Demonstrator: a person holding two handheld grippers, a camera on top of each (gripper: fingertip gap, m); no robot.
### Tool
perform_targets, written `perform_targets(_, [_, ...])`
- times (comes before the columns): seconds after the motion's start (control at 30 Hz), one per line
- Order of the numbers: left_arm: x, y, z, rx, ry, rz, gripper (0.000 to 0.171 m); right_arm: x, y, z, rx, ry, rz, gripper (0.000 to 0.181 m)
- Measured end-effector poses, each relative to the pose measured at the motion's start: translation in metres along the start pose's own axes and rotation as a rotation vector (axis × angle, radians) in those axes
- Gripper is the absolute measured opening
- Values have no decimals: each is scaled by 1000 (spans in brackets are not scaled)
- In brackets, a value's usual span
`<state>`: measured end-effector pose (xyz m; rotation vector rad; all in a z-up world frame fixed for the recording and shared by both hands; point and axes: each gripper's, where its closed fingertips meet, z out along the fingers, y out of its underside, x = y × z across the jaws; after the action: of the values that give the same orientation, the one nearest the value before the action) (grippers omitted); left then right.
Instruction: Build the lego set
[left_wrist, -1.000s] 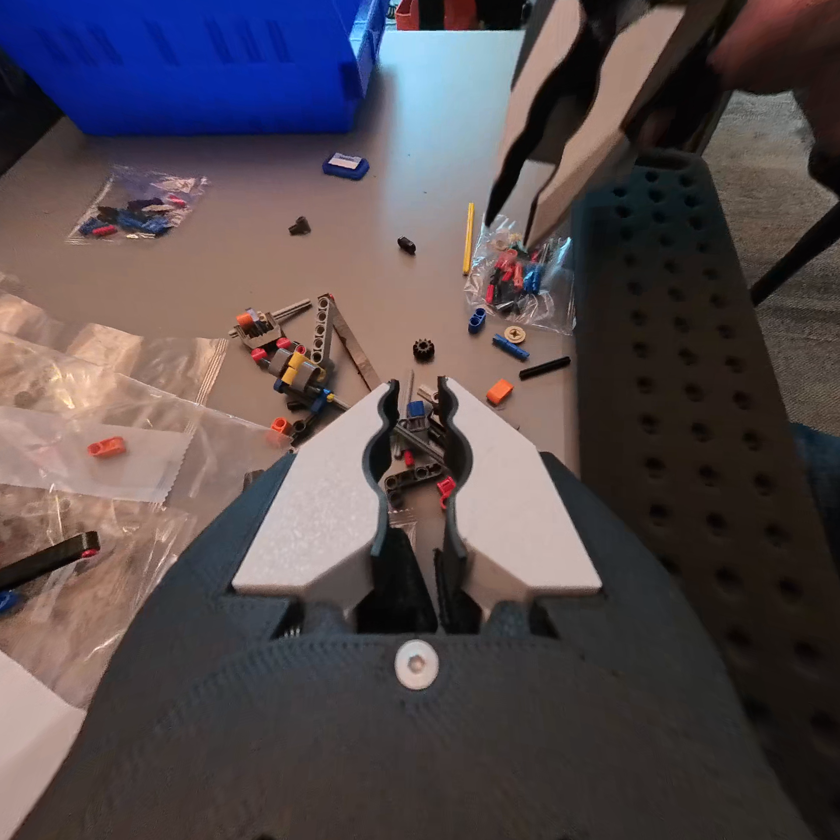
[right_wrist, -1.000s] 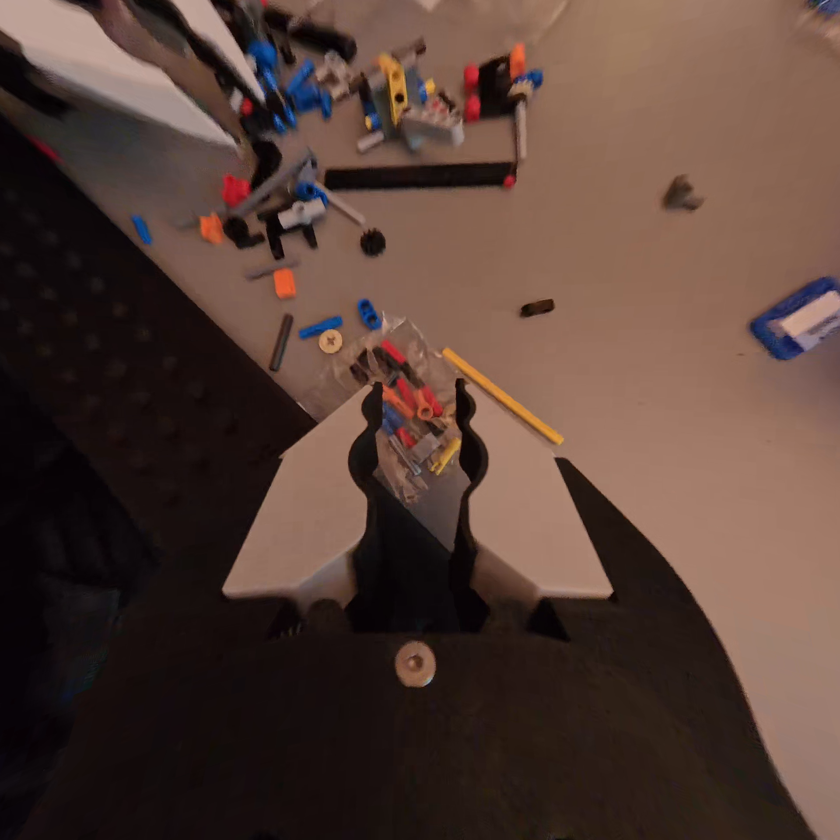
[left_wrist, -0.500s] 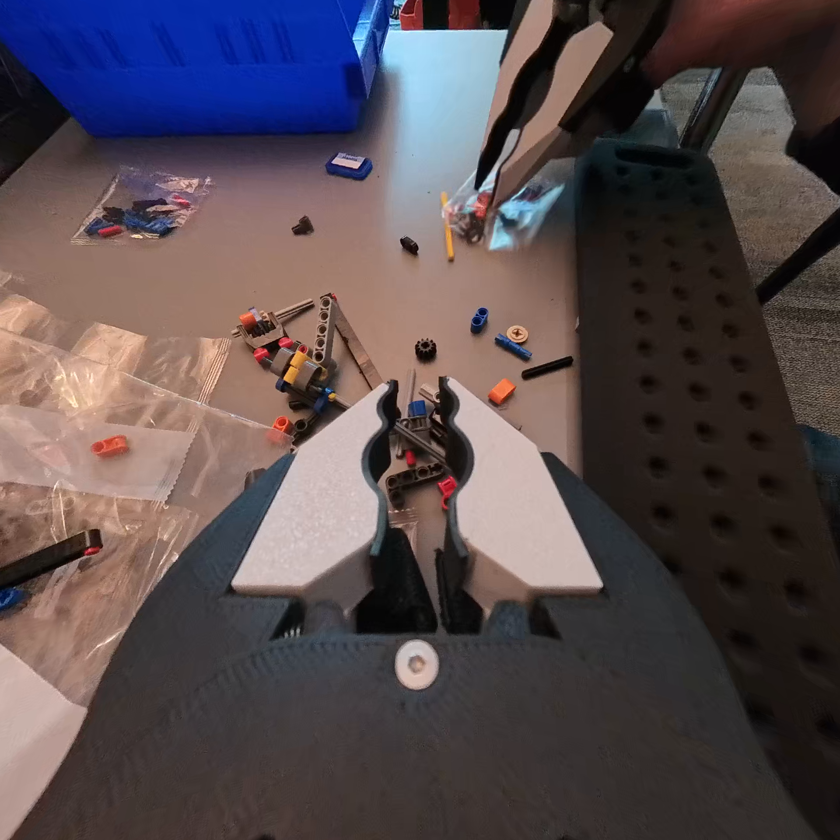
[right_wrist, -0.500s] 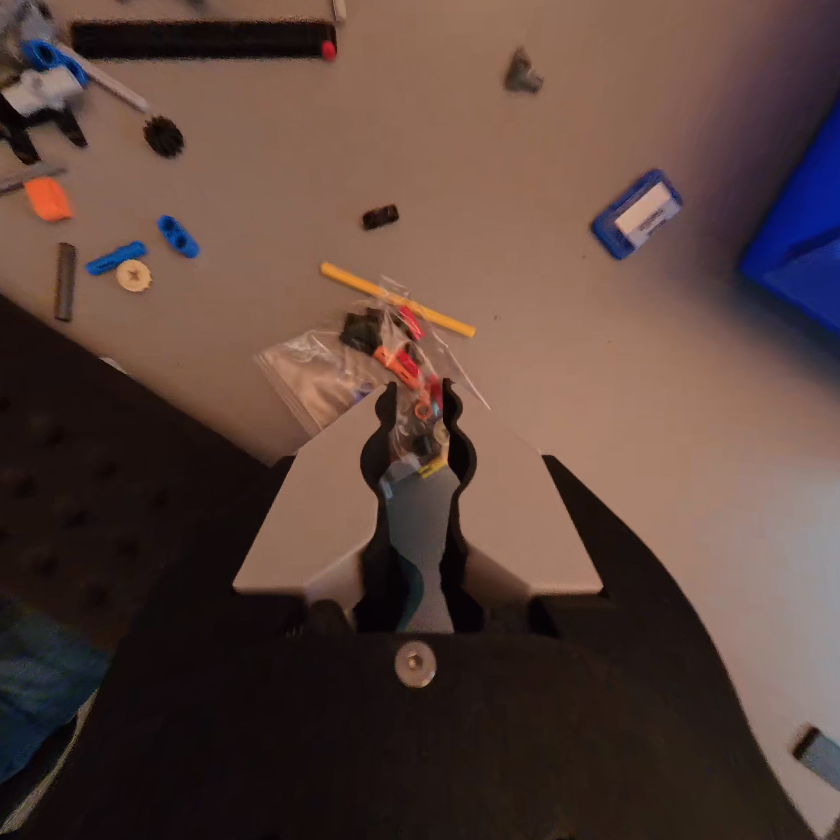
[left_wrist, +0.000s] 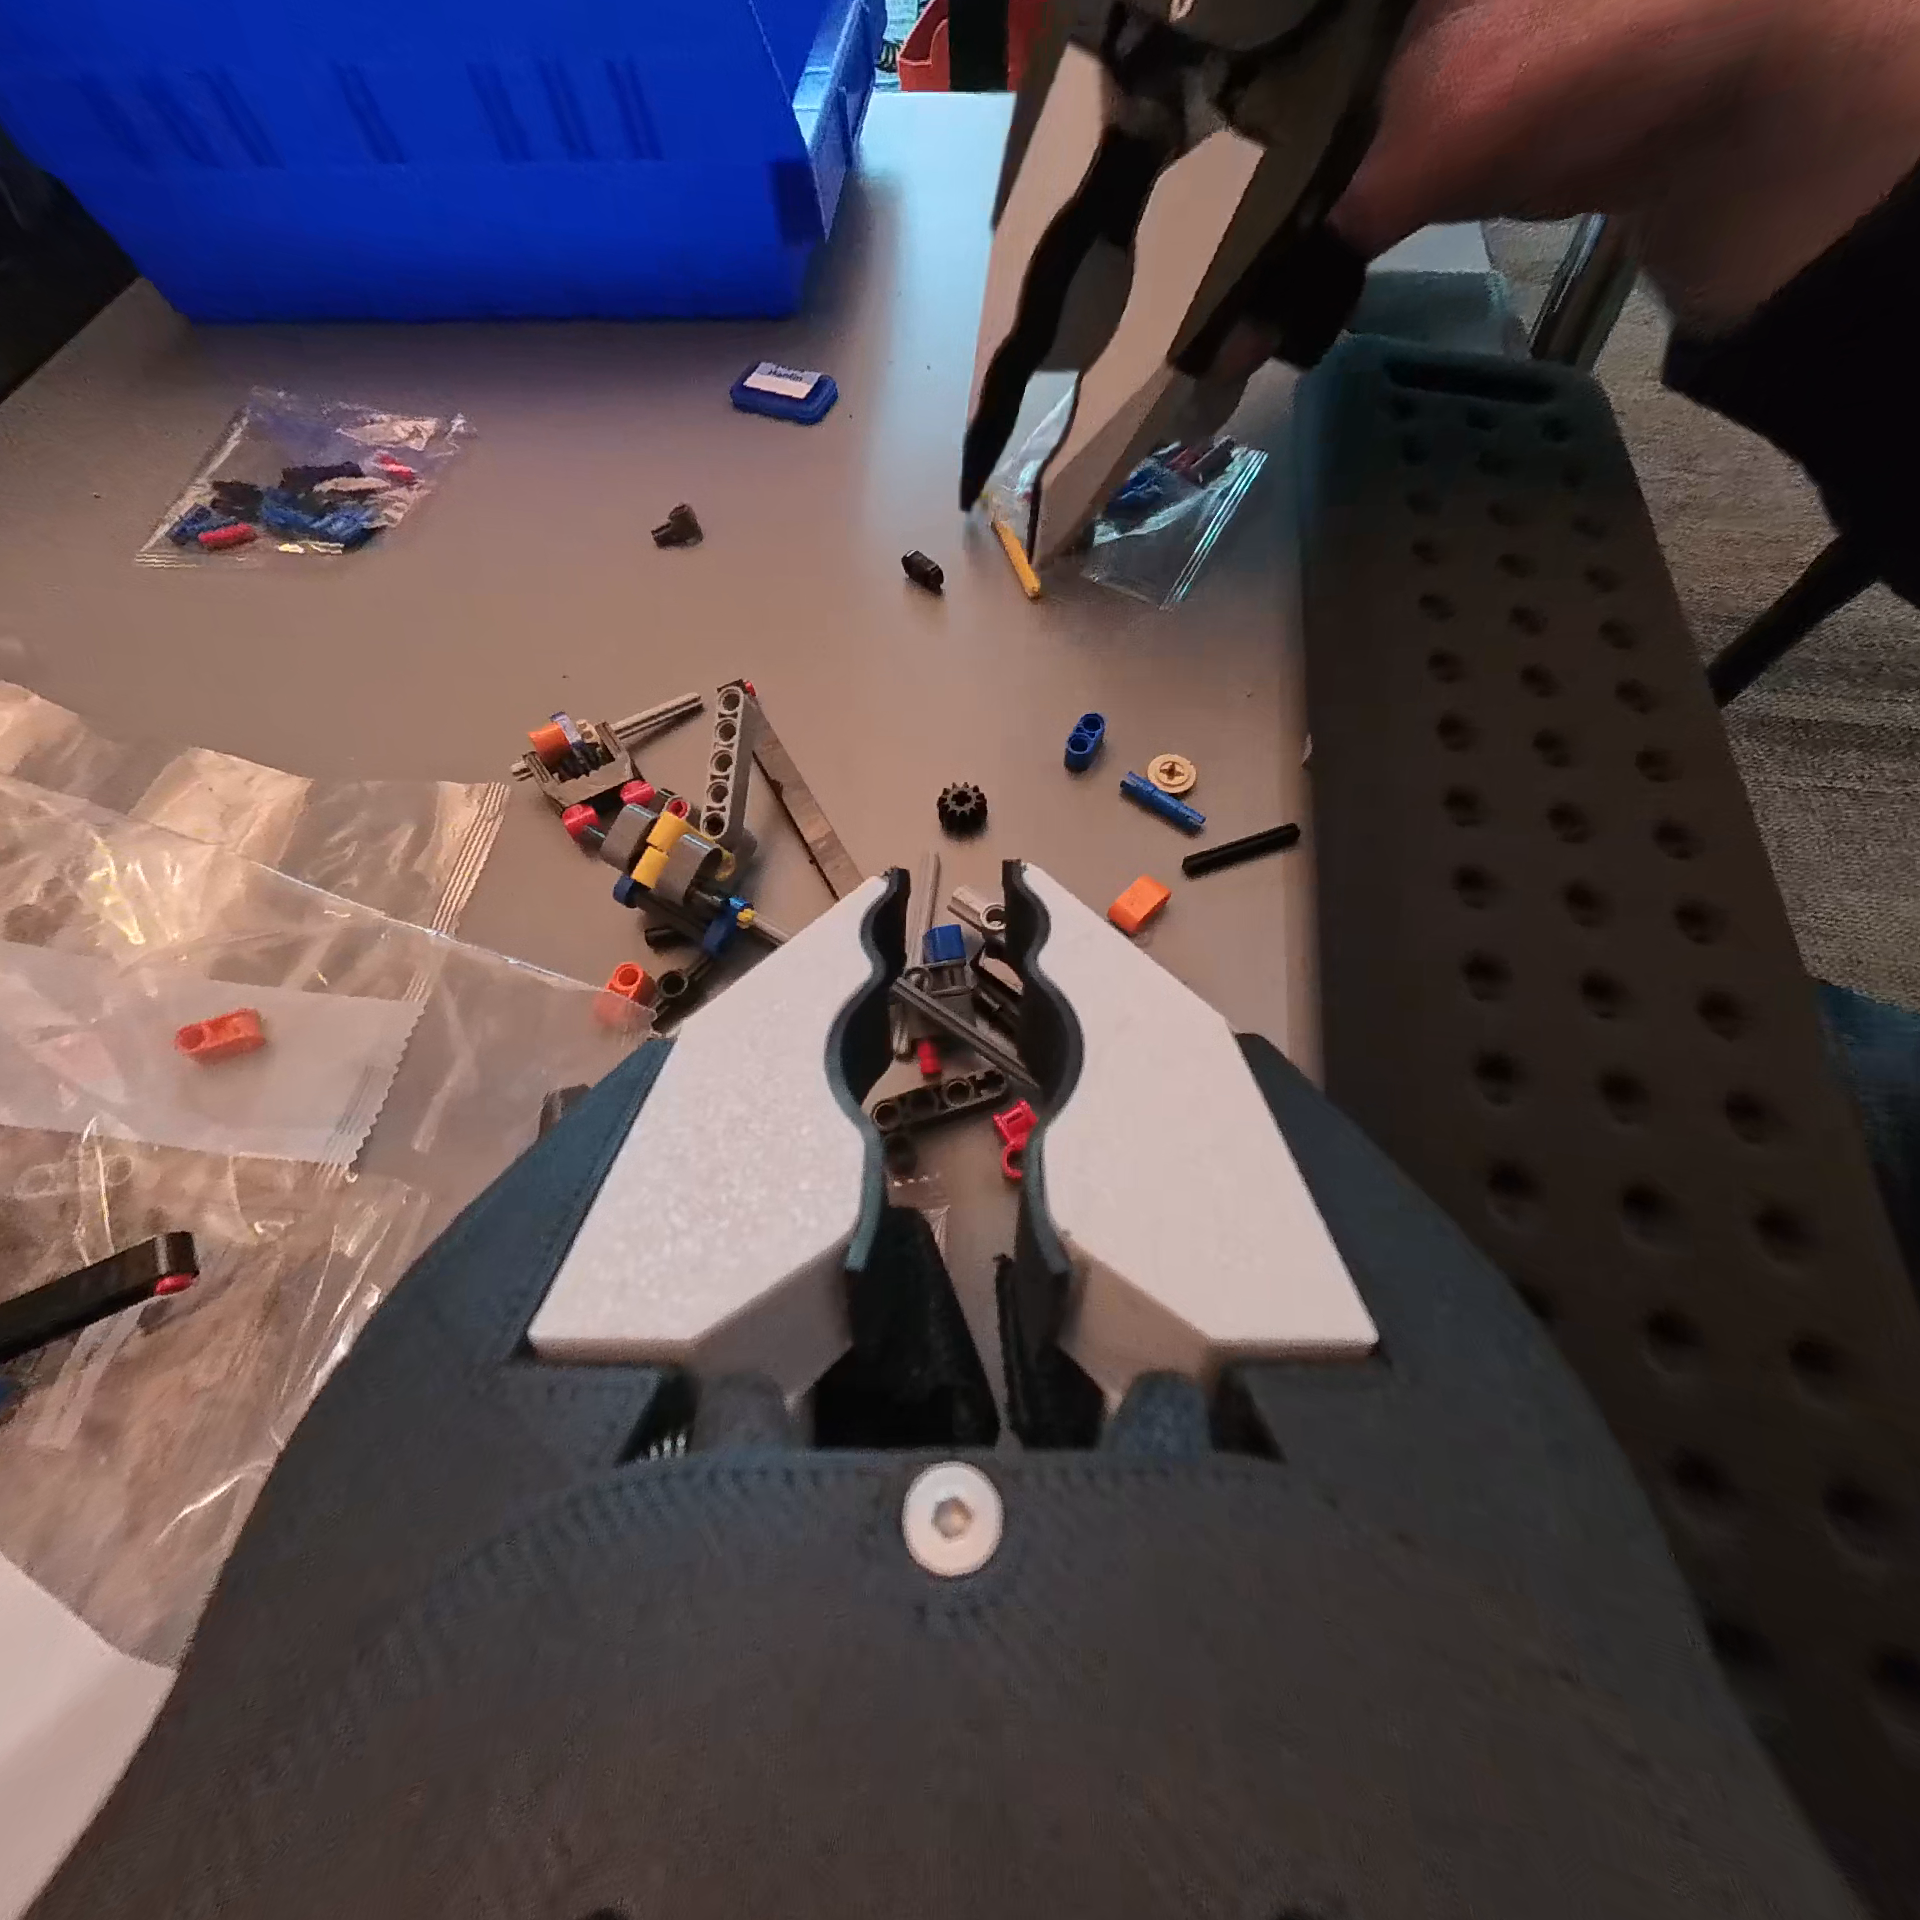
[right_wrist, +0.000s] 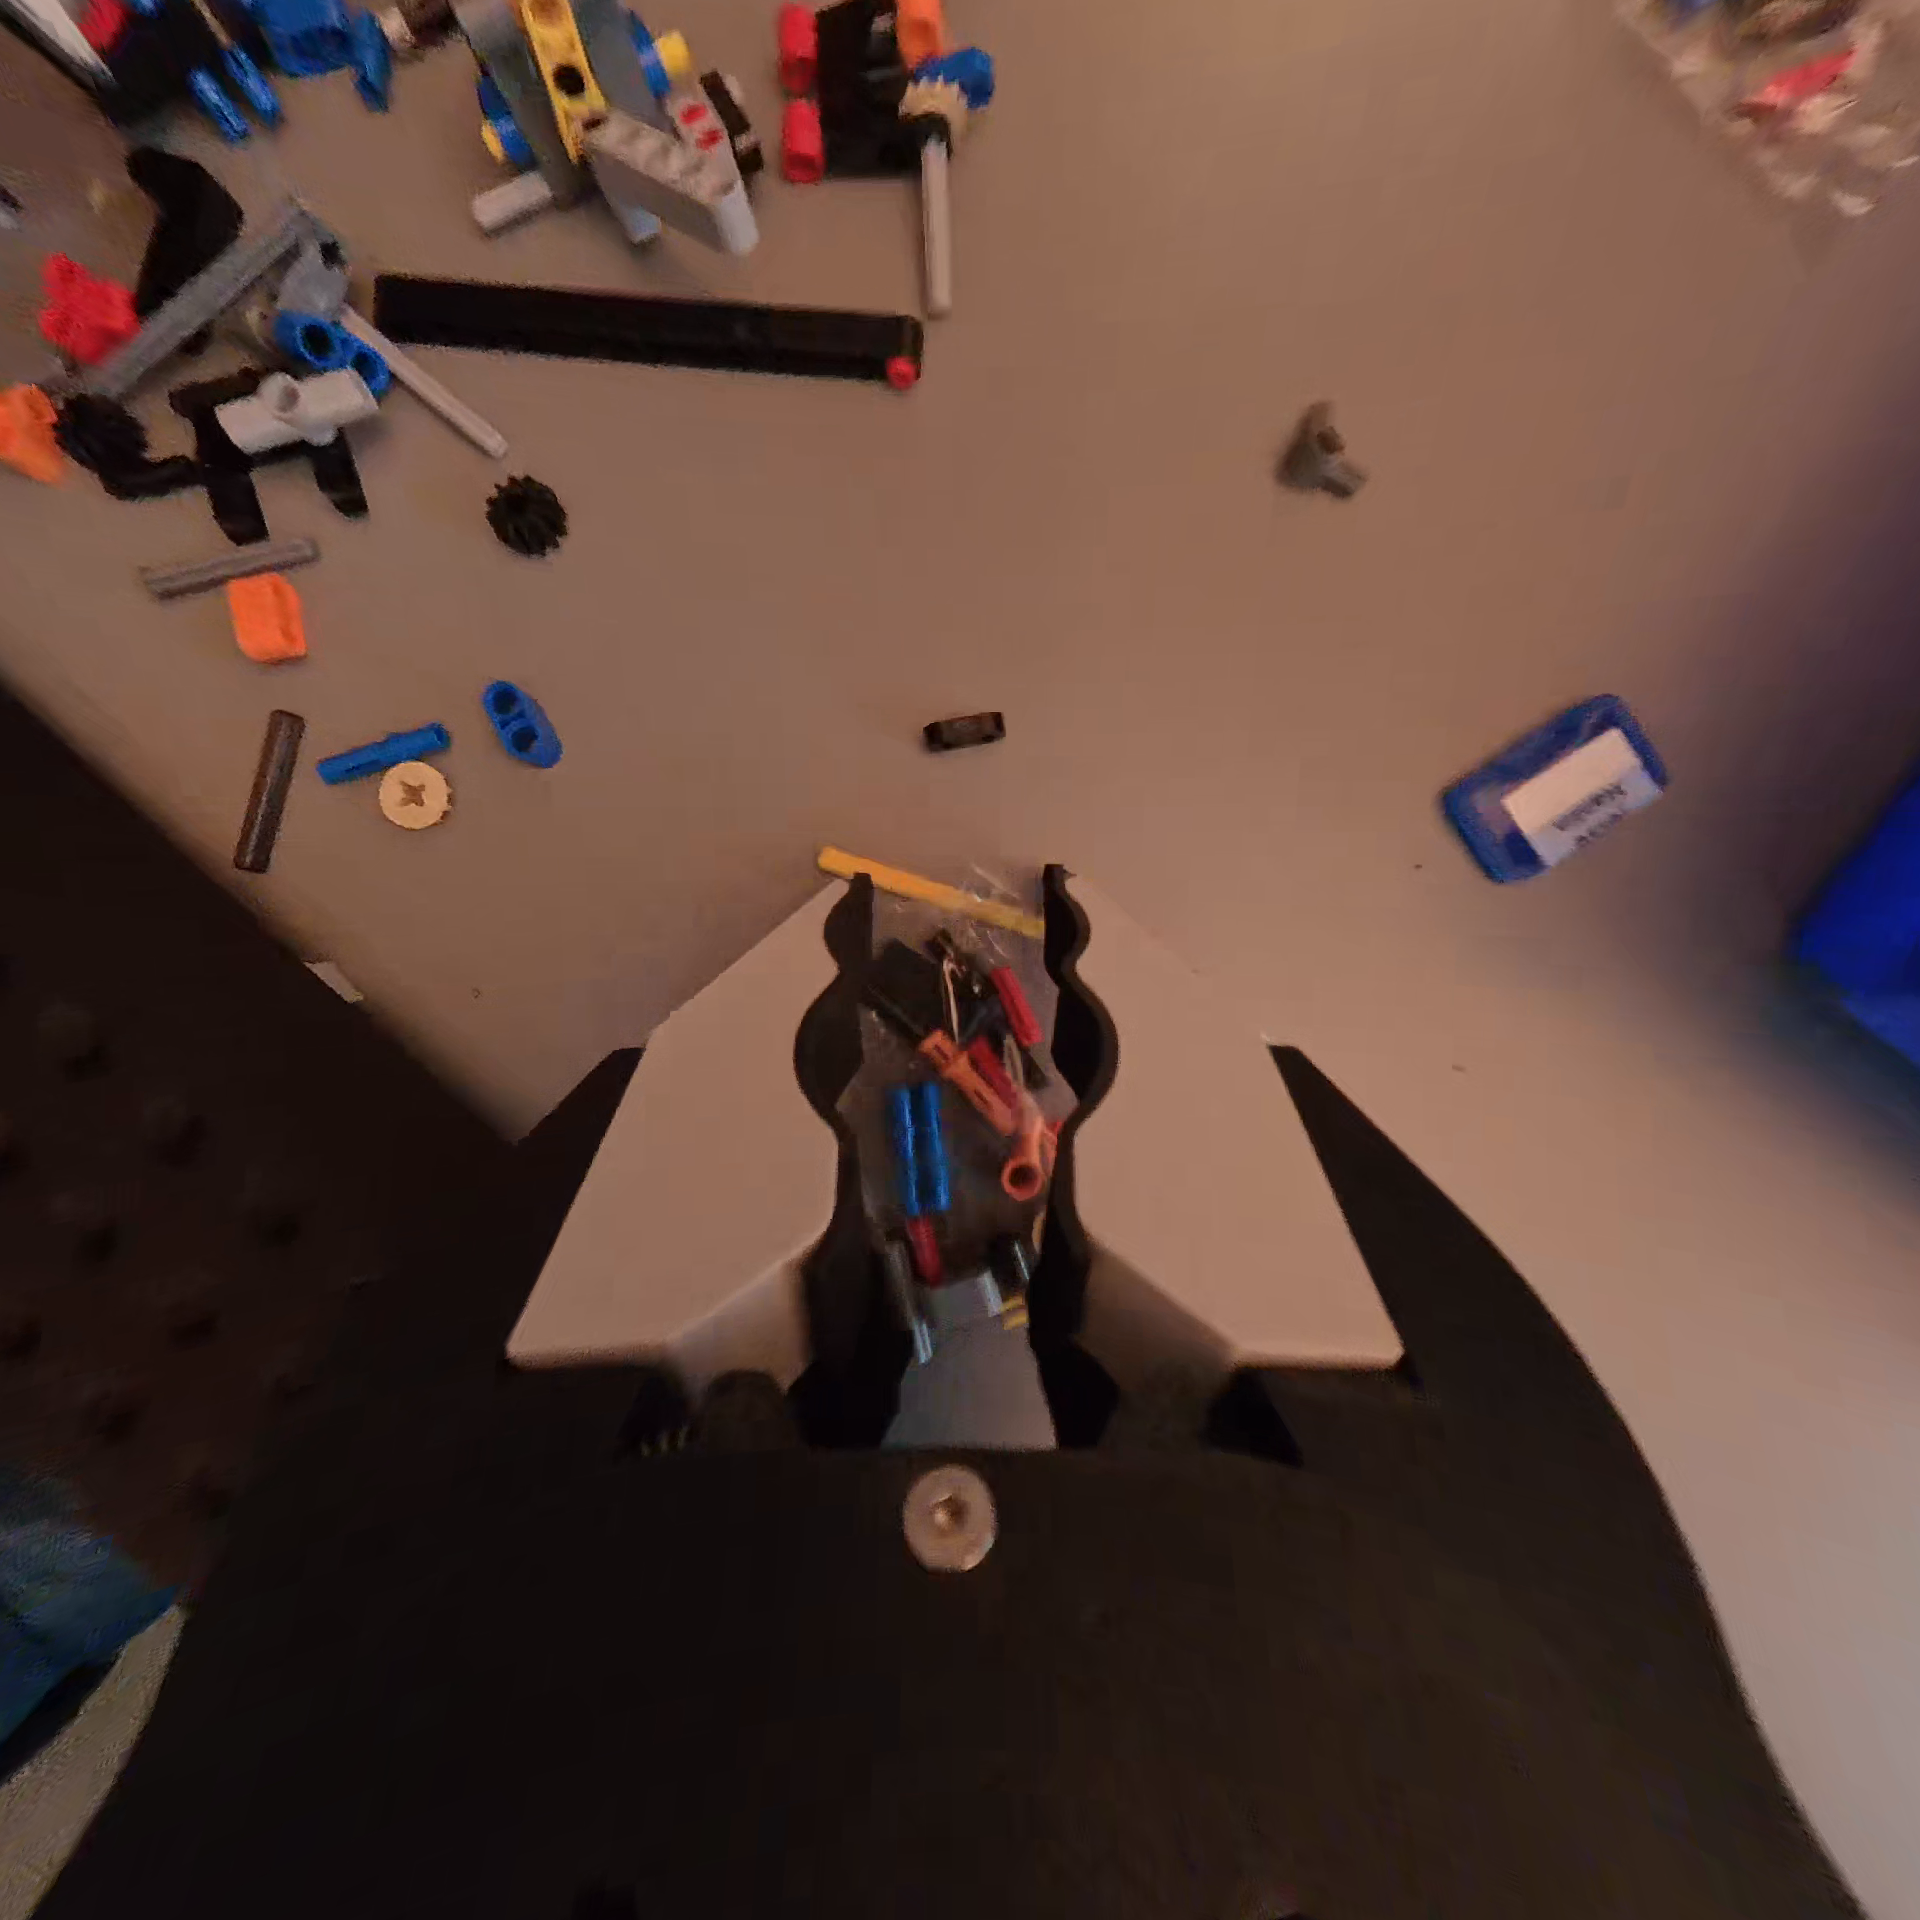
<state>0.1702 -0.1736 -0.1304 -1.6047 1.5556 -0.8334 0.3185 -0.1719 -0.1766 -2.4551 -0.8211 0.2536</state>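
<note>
The left tongs (left_wrist: 951, 883) hover parted and empty over loose pieces (left_wrist: 940, 1023) on the counter (left_wrist: 582, 623), well apart from the bag. Farther right, the right tongs (right_wrist: 951, 883) stand parted astride the small parts bag (right_wrist: 961, 1091), which lies flat, its long axis running along the fingers.

free: table (left_wrist: 540, 623) centre | blocked: loose parts (left_wrist: 665, 831), blue bin (left_wrist: 416, 156)

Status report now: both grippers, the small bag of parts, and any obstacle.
Right gripper open, astride parts bag on table. Left gripper open, empty, over loose pieces. Yellow axle lies at right fingertips.
</note>
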Motion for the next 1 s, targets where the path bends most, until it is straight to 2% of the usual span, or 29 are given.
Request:
perform_targets(0.07, [0,0,0,3,0,0,18,-2,-4,4,1,-26,-7,29])
perform_targets(0.2, [0,0,1,3,5,-3,18,0,-5,5,-7,-26,-42,3])
perform_targets(0.37, [-4,-3,-1,21,-9,-3,18,0,-10,6,25,-25,-50,1])
perform_targets(0.7, [-12,-9,-7,51,-42,-16,18,-1,-52,-43,347,-129,50,1])
perform_targets(0.8, [-17,-12,-11,61,-65,-24,19,7,-48,-44,292,-39,22,1])
perform_targets(0.87, [-19,-14,-15,75,-77,-25,19,7,-45,-42,262,-39,19,1])
perform_targets(0.97, [-21,-16,-18,79,-90,-24,19,20,-26,-26,142,4,52,1])
perform_targets(1.0, [-21,-17,-19,79,-92,-22,19,21,-26,-20,146,5,57,1])
